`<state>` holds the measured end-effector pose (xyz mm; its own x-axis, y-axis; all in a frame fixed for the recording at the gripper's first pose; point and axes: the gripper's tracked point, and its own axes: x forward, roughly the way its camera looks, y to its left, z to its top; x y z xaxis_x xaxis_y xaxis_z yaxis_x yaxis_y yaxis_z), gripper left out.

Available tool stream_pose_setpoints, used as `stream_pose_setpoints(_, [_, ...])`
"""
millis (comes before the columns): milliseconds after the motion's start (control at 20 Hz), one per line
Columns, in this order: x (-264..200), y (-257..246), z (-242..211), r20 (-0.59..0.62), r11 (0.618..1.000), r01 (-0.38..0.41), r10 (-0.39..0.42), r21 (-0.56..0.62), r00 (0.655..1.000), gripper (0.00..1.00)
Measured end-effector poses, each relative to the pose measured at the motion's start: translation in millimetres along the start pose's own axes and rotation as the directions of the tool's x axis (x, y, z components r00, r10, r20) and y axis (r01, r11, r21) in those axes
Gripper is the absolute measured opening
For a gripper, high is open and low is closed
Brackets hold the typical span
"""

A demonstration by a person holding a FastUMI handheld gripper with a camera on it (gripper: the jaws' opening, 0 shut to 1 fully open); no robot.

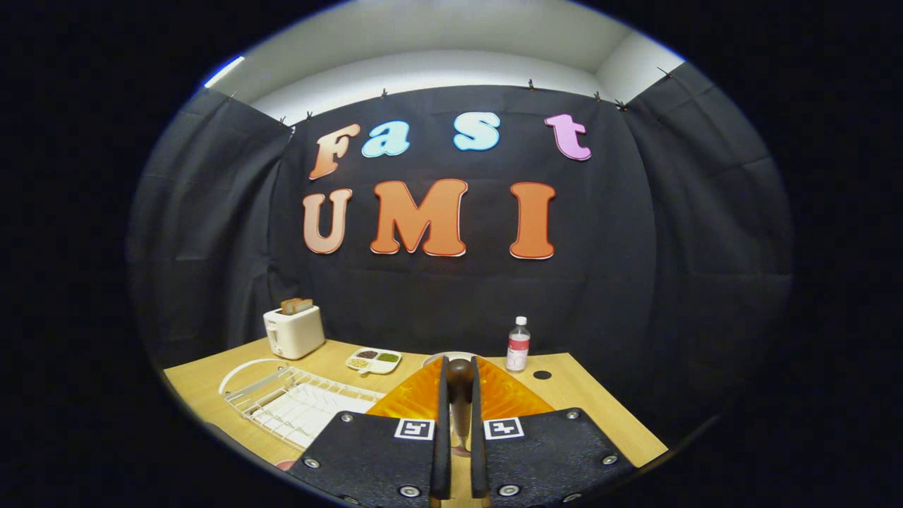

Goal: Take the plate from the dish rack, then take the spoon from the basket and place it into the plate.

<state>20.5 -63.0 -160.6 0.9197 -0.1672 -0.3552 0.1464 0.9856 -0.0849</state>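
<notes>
Fingers of the hand-held gripper (459, 416) stood closed on a dark wooden spoon (460, 395) at the bottom centre of the frame, both pressing its handle from either side. The rounded brown end rose just above the fingertips, and the shaft ran down between them. As a judgement, the spoon looked light and stiff, smooth enough to slip or pivot if pinched loosely, so a hold along the handle suited it. Just behind the fingers lay an orange ribbed plate (416, 398), probably hard and somewhat fragile. Its far rim met a pale round rim I could not identify. To the lower left, on the desk (607, 409), sat a white wire dish rack (296, 402), its slots apparently empty. Further back, a small divided dish (374, 360) held dark, pale and green fillings in separate compartments. Beyond it, at the left, a white toaster (294, 331) carried slices of bread (296, 305) in its slots. A clear bottle (518, 344) stood upright at the far edge.
</notes>
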Motion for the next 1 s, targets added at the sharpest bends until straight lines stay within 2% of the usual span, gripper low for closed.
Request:
stream_pose_setpoints(200, [-24,37,11,0.041,0.995,-0.092,0.094,-0.045,0.995,0.11])
stream_pose_setpoints(400, [-48,90,4,0.035,0.97,-0.234,0.237,-0.072,0.971,0.11])
stream_pose_setpoints(550, [-58,112,-8,0.013,0.952,-0.283,0.286,-0.12,0.958,0.11])
stream_pose_setpoints(750, [-77,150,-26,-0.023,0.912,-0.398,0.397,-0.1,0.917,0.11])
stream_pose_setpoints(1000, [-89,177,-50,-0.047,0.872,-0.485,0.483,-0.061,0.874,0.11])
